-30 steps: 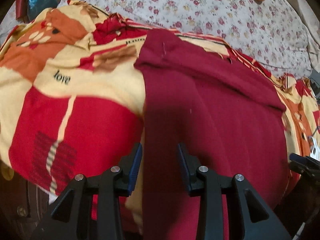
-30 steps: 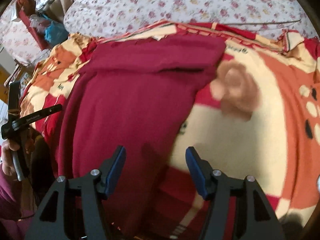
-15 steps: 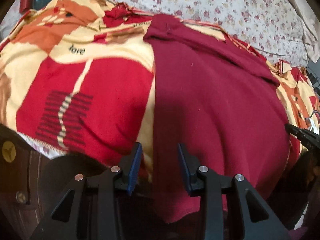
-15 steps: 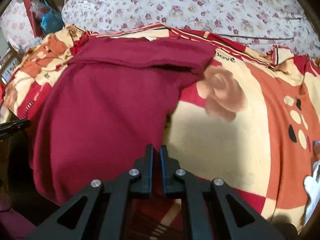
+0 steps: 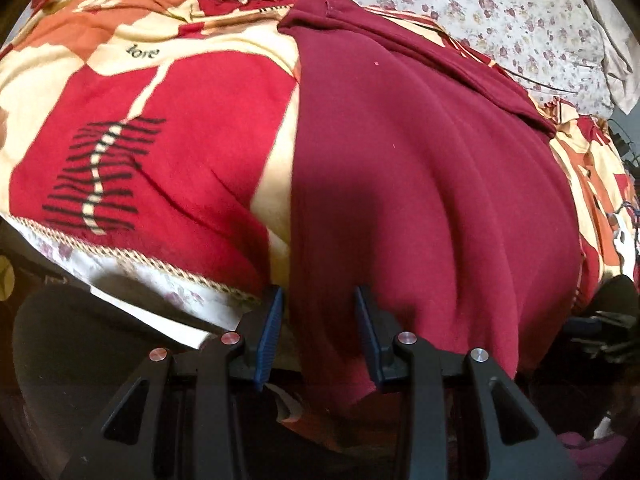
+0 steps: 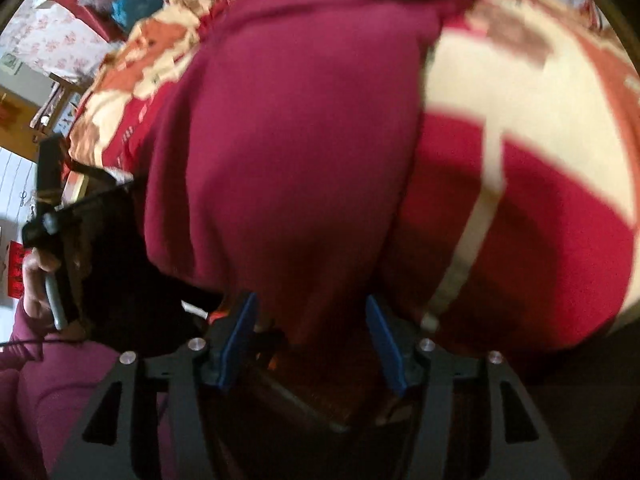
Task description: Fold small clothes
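Observation:
A dark maroon garment (image 5: 420, 168) lies spread on a red, cream and orange blanket (image 5: 168, 128), its near hem hanging over the bed edge. My left gripper (image 5: 318, 334) is open, its blue pads on either side of the hem's left corner. In the right wrist view the same garment (image 6: 288, 132) fills the middle, blurred. My right gripper (image 6: 312, 340) is open with the hem's right corner hanging between its pads. The far end of the garment is folded over.
A floral sheet (image 5: 500, 4) covers the bed beyond the blanket. The blanket's fringed edge (image 5: 132, 256) hangs over the near side. In the right wrist view the person's hand holds the left gripper's handle (image 6: 52, 216) at the left; clutter stands behind it.
Both grippers dropped down to the garment's near hem at the bed edge. The right gripper was open, shut half a second ago, and is open again.

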A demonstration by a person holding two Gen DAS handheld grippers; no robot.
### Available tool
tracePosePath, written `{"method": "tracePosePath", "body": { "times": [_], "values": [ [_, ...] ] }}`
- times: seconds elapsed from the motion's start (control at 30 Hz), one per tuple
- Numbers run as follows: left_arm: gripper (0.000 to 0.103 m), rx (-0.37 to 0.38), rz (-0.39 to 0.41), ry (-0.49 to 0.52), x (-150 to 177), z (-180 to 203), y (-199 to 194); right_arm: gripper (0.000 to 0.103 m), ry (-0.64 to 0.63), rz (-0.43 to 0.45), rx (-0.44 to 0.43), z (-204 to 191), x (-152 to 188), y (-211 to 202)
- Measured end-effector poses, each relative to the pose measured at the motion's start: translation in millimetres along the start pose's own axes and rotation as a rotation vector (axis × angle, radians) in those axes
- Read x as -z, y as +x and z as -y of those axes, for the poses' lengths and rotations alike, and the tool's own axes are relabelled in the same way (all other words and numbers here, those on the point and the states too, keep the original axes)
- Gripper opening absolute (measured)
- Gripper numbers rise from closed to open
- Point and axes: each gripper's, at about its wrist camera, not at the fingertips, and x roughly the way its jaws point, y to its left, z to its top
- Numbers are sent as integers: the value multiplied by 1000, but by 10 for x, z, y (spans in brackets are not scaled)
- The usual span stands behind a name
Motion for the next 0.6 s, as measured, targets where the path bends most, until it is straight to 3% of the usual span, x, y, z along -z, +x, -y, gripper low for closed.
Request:
{"method": "tracePosePath", "body": {
  "times": [0.17,0.3,0.4,0.5,0.57,0.6],
  "values": [
    [20,40,-31,-37,74,-55,104,64,71,0,-23,99,82,192],
    [20,45,-29,-37,87,-36,119,64,37,-3,-70,23,134,301],
    [25,53,-40,-51,103,-80,152,62,52,24,-59,41,105,351],
    [26,68,-64,-76,83,-83,185,42,71,42,-31,55,98,376],
    [14,83,-77,-68,87,-59,176,21,39,53,-32,22,108,323],
    [1,98,-83,-50,95,-35,161,11,27,59,-38,2,113,286]
  ]
}}
